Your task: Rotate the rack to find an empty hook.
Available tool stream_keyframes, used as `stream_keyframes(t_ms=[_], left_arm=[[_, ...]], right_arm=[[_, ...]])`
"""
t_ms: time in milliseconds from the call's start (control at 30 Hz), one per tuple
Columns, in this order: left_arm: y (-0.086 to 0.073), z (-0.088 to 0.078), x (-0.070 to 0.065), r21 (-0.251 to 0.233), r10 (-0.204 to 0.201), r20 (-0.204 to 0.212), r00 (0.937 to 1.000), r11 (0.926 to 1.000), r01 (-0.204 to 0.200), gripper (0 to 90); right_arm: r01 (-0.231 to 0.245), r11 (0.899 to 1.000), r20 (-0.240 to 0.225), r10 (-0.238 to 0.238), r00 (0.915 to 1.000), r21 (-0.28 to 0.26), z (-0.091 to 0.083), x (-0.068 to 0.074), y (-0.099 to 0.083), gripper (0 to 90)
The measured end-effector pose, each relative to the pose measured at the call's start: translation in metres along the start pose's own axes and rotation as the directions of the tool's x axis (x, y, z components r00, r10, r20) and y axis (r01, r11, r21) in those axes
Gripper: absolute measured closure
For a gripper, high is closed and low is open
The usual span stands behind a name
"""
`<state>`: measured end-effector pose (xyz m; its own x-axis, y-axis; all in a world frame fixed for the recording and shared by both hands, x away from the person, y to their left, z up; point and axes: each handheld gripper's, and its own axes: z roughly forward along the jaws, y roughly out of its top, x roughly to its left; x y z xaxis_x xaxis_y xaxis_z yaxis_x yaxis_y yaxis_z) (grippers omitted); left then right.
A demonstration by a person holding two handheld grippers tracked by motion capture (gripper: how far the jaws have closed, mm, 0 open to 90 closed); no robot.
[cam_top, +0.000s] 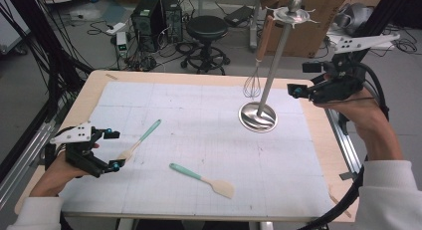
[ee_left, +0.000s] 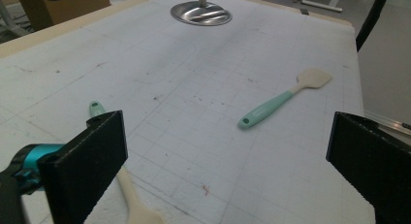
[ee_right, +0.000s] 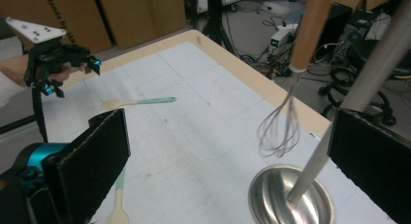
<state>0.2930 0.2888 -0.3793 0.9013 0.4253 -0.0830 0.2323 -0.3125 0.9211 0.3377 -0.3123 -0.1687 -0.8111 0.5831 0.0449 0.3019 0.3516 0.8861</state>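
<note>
Whisk (cam_top: 253, 83) hanging free; right hand-held gripper (cam_top: 300, 78) wide open

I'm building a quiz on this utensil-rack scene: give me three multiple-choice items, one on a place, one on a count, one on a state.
1. Where is the whisk?
A. hanging from the stand
B. flat on the table
C. in the left gripper

2. How many teal-handled spatulas lie on the table?
A. one
B. two
C. four

3. How does the right gripper stand?
A. shut on the whisk
B. shut on a spatula
C. open, holding nothing

Key: 1 A, its wooden handle hangs from the top; 2 B, one left, one centre; 3 C, jaws wide apart.
</note>
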Motion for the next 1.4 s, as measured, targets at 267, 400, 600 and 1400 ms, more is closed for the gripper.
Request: stream_keyframes(t_ms=[267,400,600,1400], left_arm=[[0.0,0.0,-0.001,0.002,0.003,0.005,1.0,1.0,-0.003,1.7],[0.0,0.0,-0.002,0.0,0.002,0.007,1.0,1.0,-0.002,1.7],[0.0,-0.001,-0.002,-0.003,0.001,0.008,1.0,1.0,-0.001,1.6],[0.0,0.003,-0.003,0.016,0.011,0.015,0.9998,0.9998,-0.011,1.7]], right_arm=[[0.031,1.0,-0.025,-0.031,0.9992,0.002,0.013,0.018,-0.019,0.2],[0.032,0.999,-0.033,-0.032,0.999,0.008,0.019,0.024,-0.032,0.2],[0.037,0.999,-0.037,-0.037,0.9986,0.0,0.029,0.029,-0.053,0.2],[-0.001,1.0,-0.012,0.001,0.9999,-0.003,0.081,0.038,-0.151,0.2]])
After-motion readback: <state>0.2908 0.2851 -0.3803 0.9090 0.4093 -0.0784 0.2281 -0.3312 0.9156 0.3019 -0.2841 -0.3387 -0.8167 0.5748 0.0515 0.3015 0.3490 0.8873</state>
